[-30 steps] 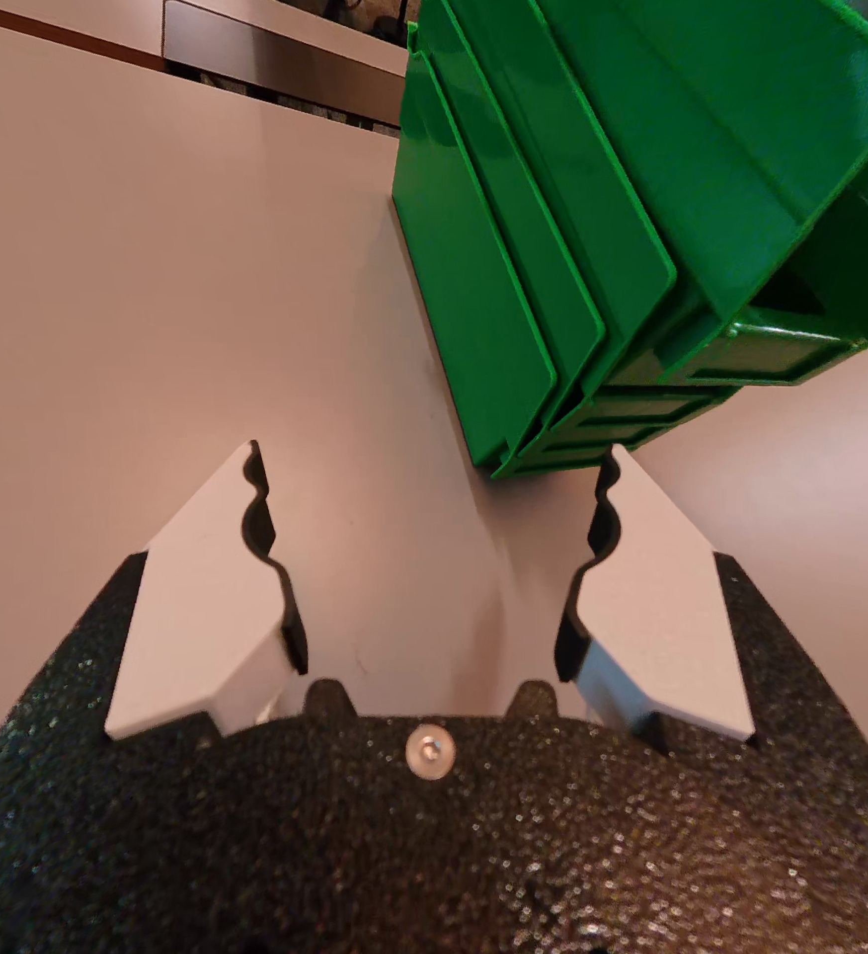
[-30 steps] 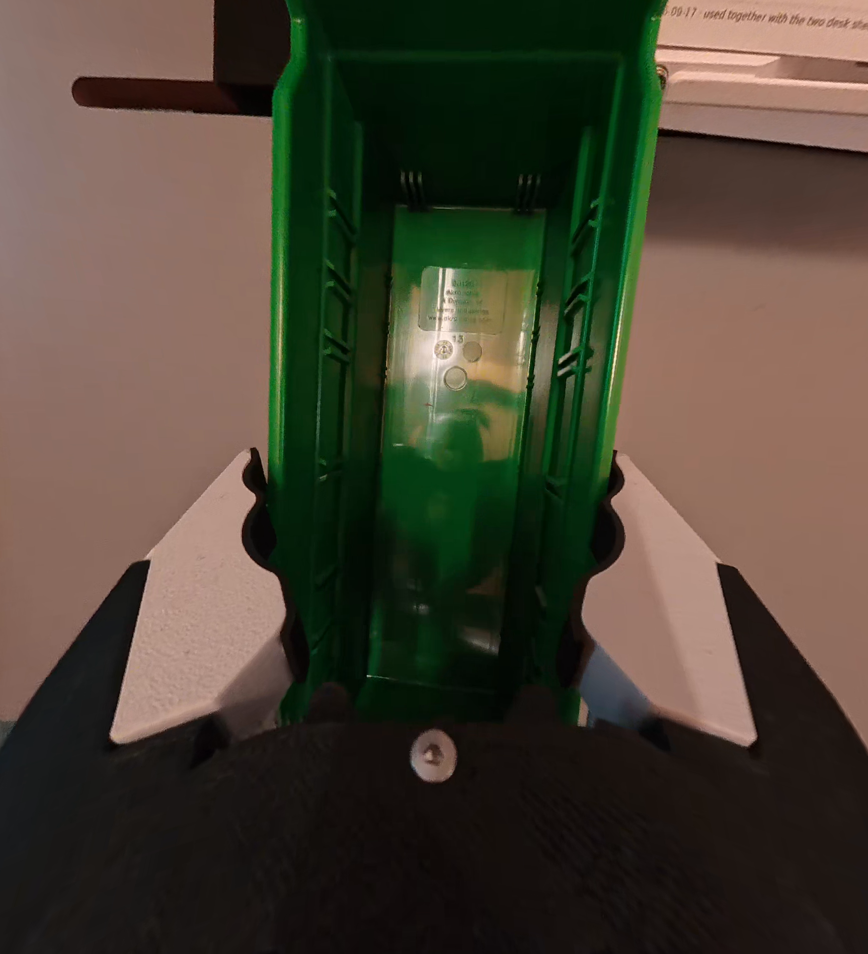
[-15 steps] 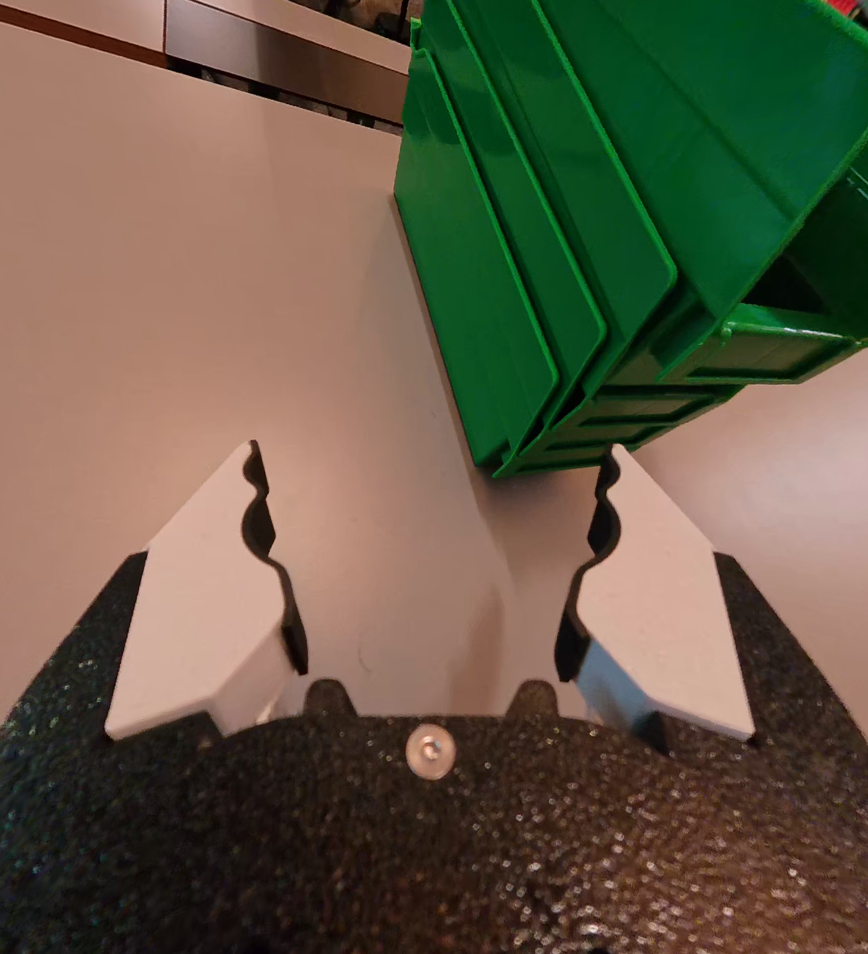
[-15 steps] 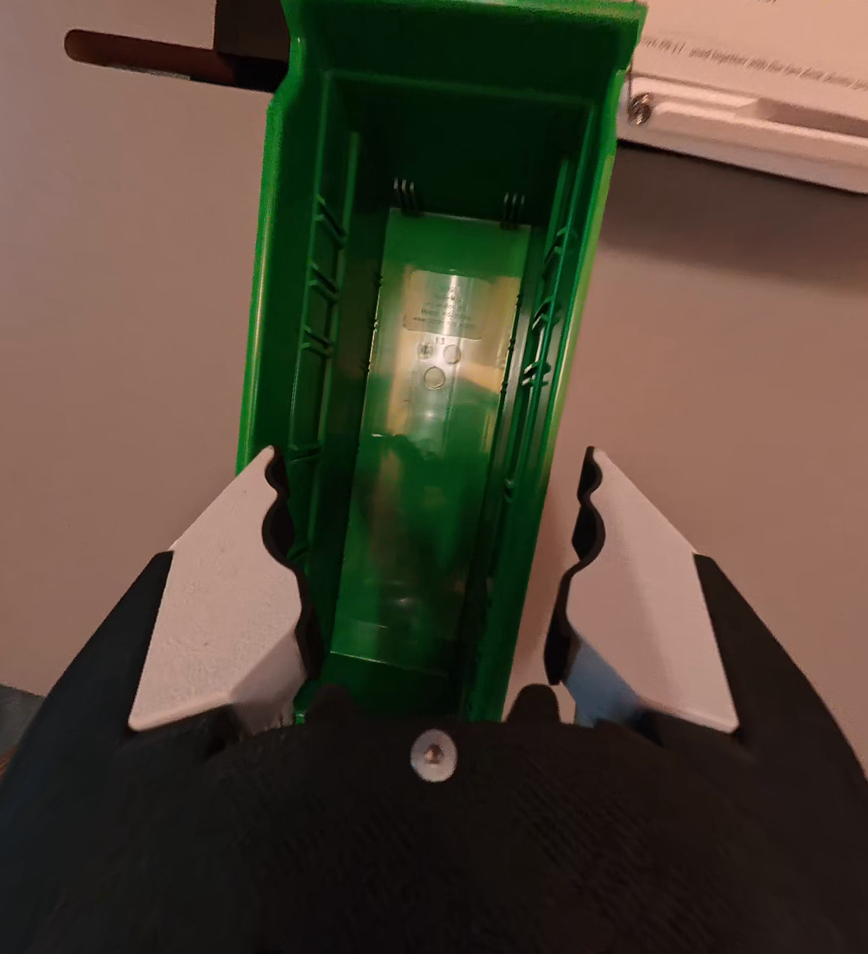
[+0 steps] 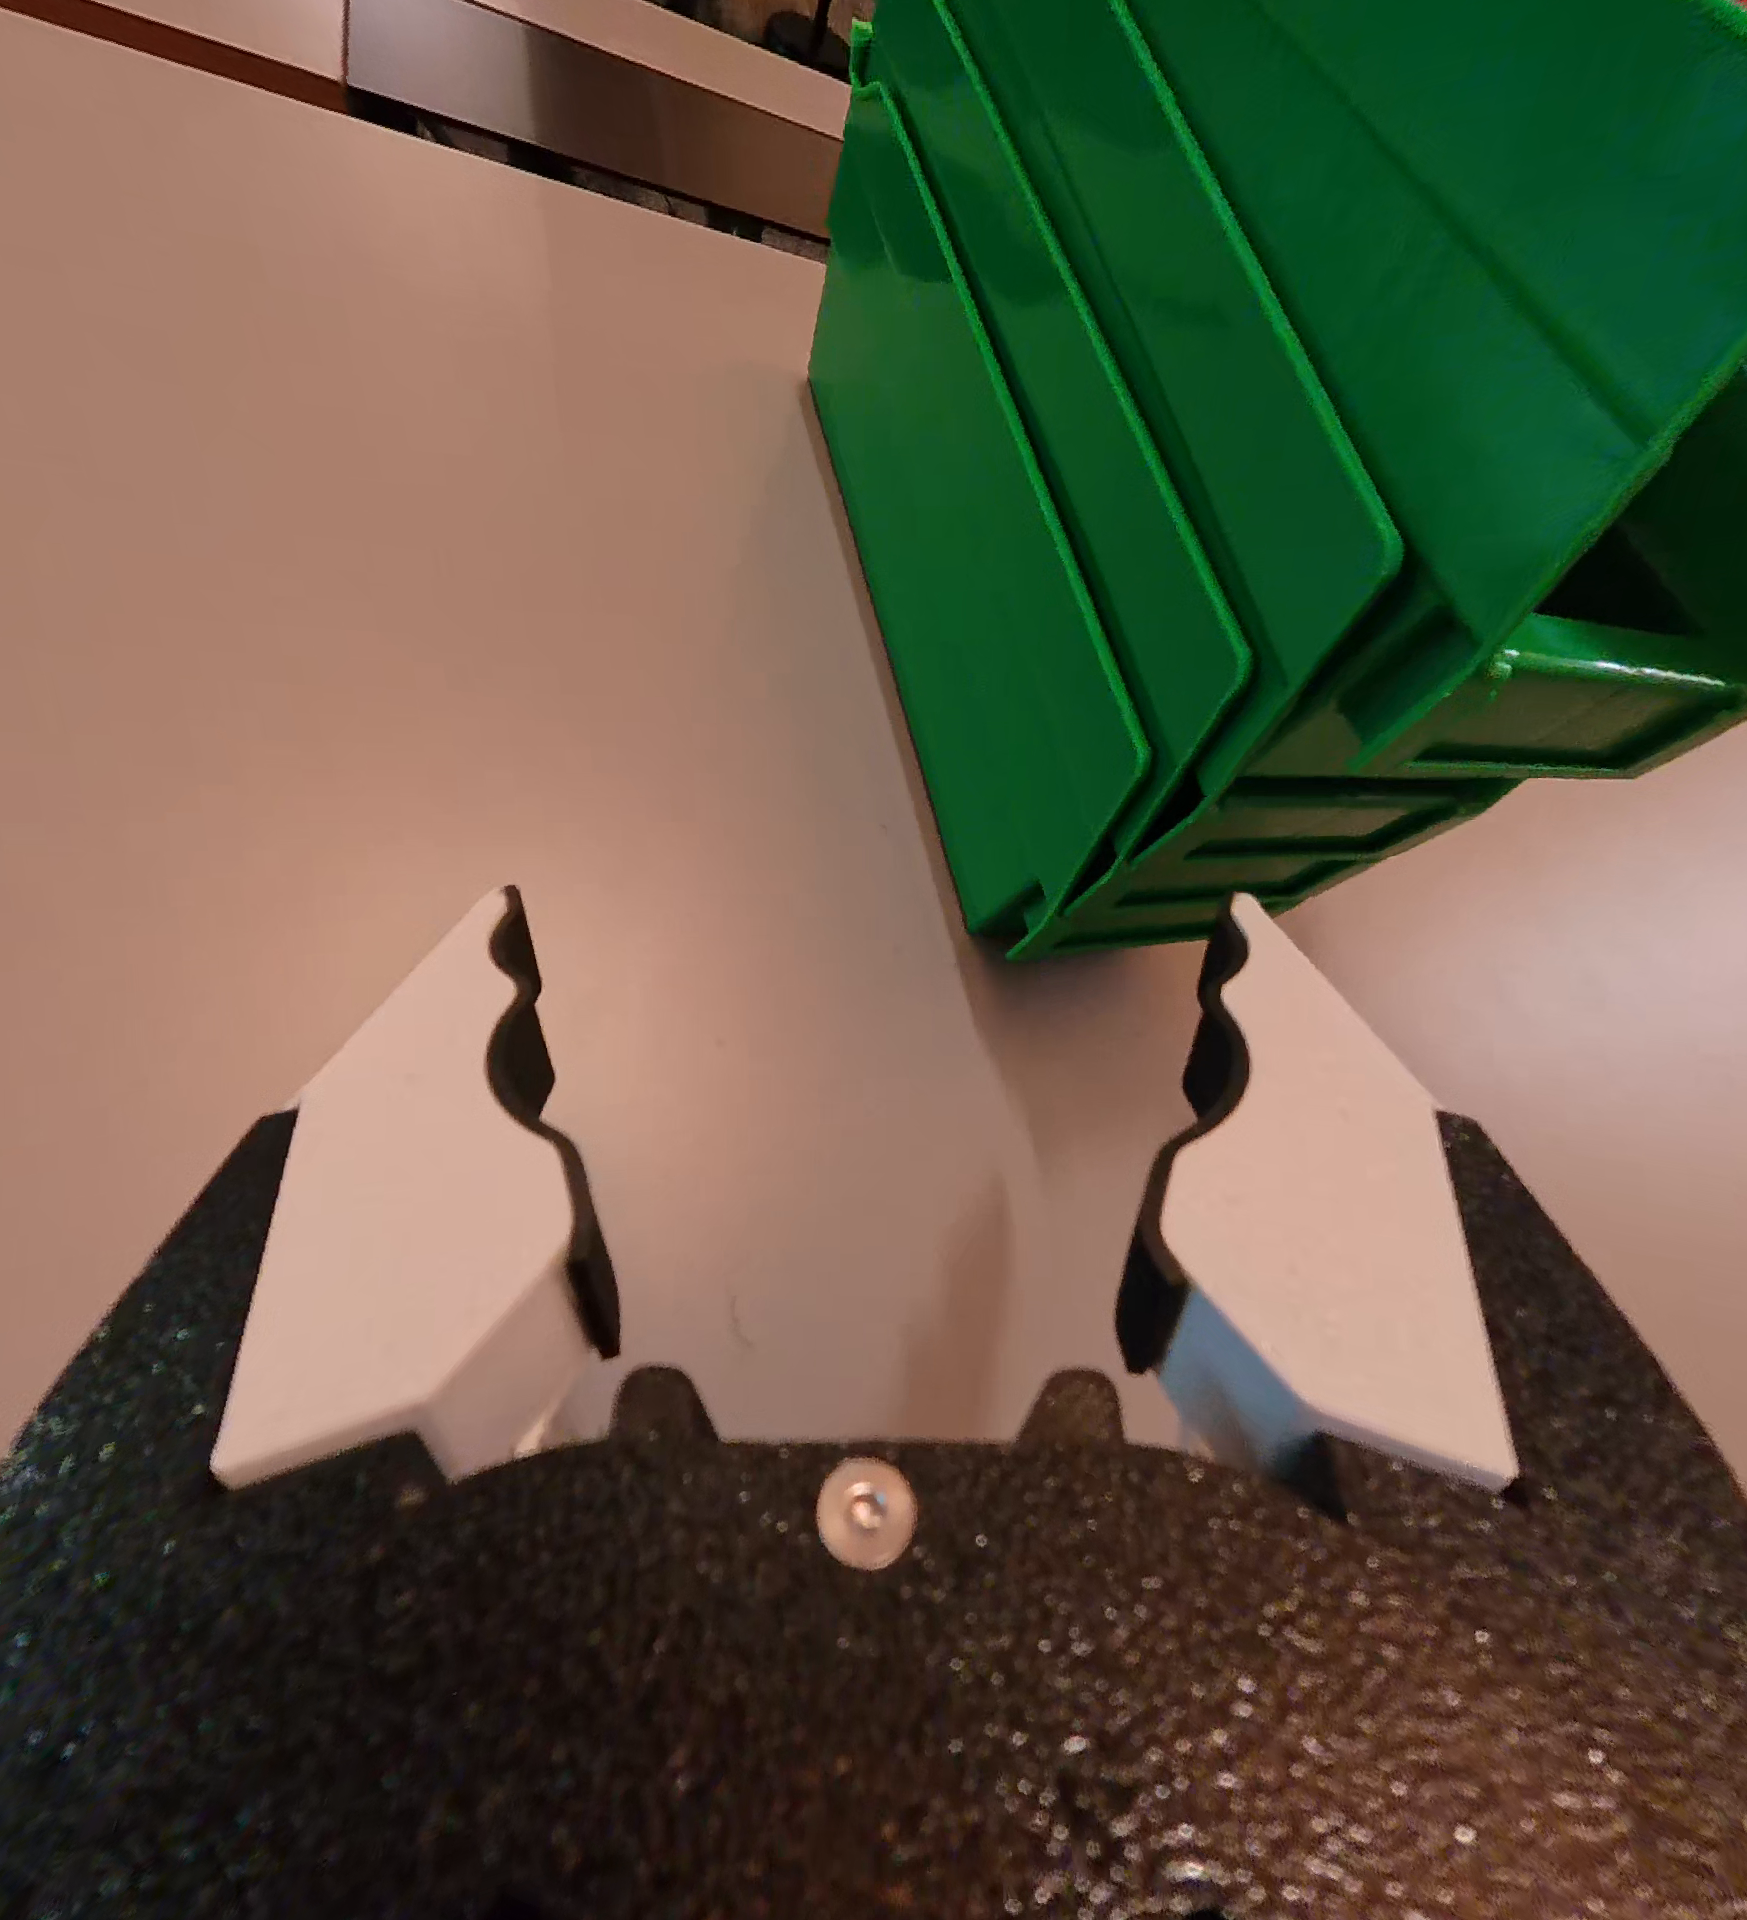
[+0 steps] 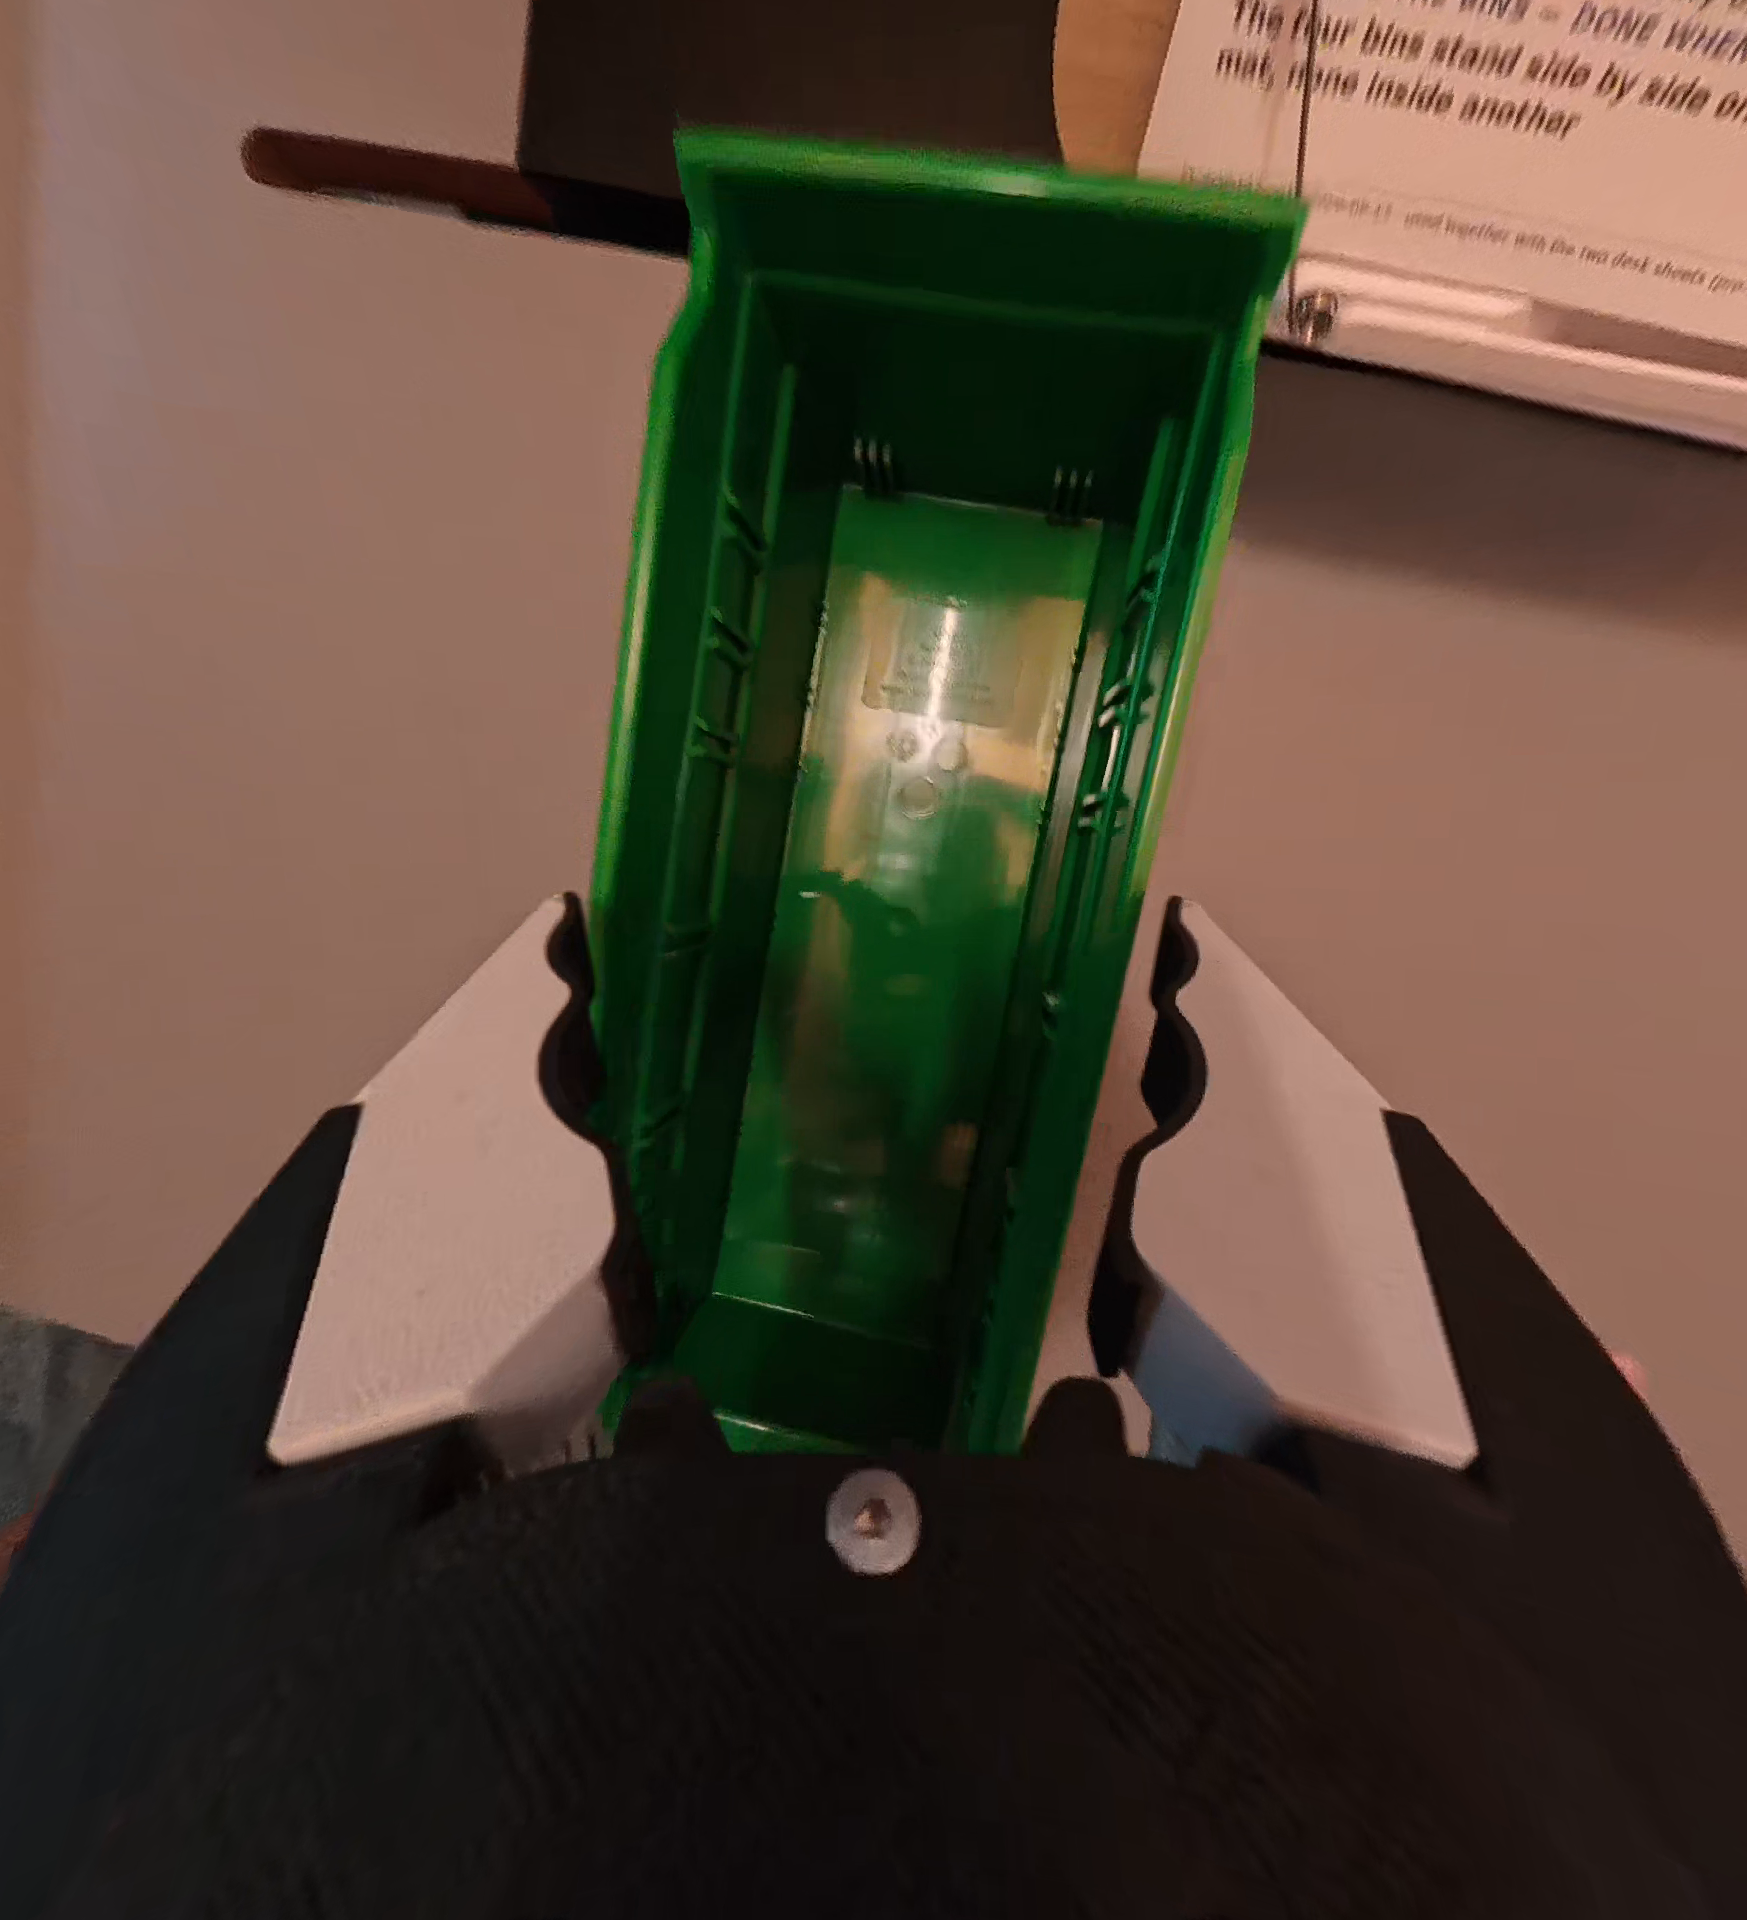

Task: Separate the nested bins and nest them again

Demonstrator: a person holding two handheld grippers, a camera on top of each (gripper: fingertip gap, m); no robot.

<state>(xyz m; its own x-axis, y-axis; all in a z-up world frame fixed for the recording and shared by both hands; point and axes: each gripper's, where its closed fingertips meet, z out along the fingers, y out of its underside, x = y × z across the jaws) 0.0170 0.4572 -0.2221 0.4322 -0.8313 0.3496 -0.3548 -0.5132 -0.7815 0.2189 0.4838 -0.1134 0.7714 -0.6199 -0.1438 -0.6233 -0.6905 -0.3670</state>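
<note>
Several green bins (image 5: pixel 1108 540) sit nested in a stack on the grey table (image 5: pixel 329 571), at the upper right of the left wrist view. The top bin (image 5: pixel 1471 312) rides higher than the others and is tilted. My left gripper (image 5: pixel 871 899) is open and empty, with its right fingertip (image 5: pixel 1253 945) just in front of the stack's near corner. In the right wrist view I look into a green bin (image 6: pixel 931 831) that lies between the jaws of my right gripper (image 6: pixel 871 906). That gripper is open: its left finger (image 6: pixel 495 1122) is against the bin's wall and its right finger stands apart.
The table's far edge with a metal strip (image 5: pixel 588 114) is at the top of the left wrist view. In the right wrist view a white printed sheet on a board (image 6: pixel 1534 239) lies at the upper right, and a dark brown bar (image 6: pixel 381 177) crosses behind the bin.
My right gripper has opened off the green bin, which it held shut a second ago, and a gap now shows on the right side. My left gripper has hardly moved.
</note>
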